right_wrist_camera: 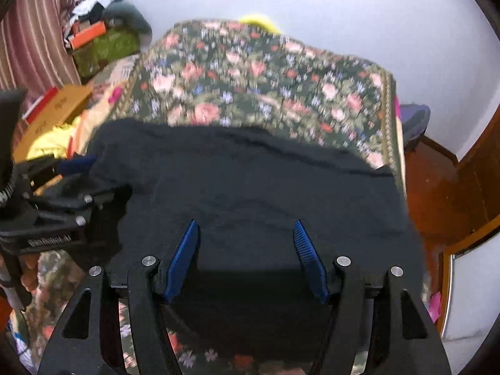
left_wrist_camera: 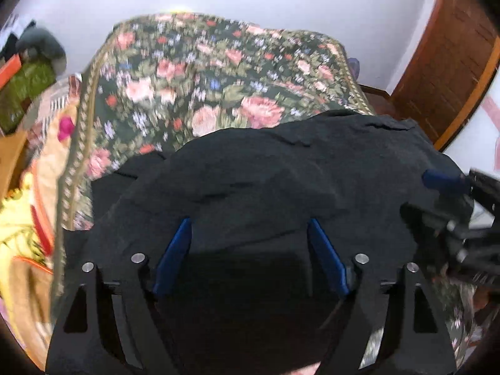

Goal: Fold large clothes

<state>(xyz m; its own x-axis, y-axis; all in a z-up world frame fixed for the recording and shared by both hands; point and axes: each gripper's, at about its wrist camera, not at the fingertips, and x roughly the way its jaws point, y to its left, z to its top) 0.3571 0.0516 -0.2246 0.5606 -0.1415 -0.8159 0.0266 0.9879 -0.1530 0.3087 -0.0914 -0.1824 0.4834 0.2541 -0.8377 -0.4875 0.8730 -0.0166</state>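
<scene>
One black garment (left_wrist_camera: 281, 181) lies spread on the floral bedspread (left_wrist_camera: 193, 72) of a bed, below and ahead of both grippers. The left gripper (left_wrist_camera: 250, 228) holds its jaws wide apart — nothing is gripped, only cloth visible beyond the two blue pads. The right gripper (right_wrist_camera: 247, 231) likewise stands open and empty over the garment. Two grippers, one garment. The left wrist view shows a wooden door (left_wrist_camera: 453, 62); the right wrist view alone shows a striped curtain (right_wrist_camera: 34, 31) and cardboard boxes (right_wrist_camera: 59, 106).

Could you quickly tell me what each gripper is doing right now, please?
Left gripper: open above the black garment, holding nothing.
Right gripper: open above the same garment, holding nothing.
</scene>
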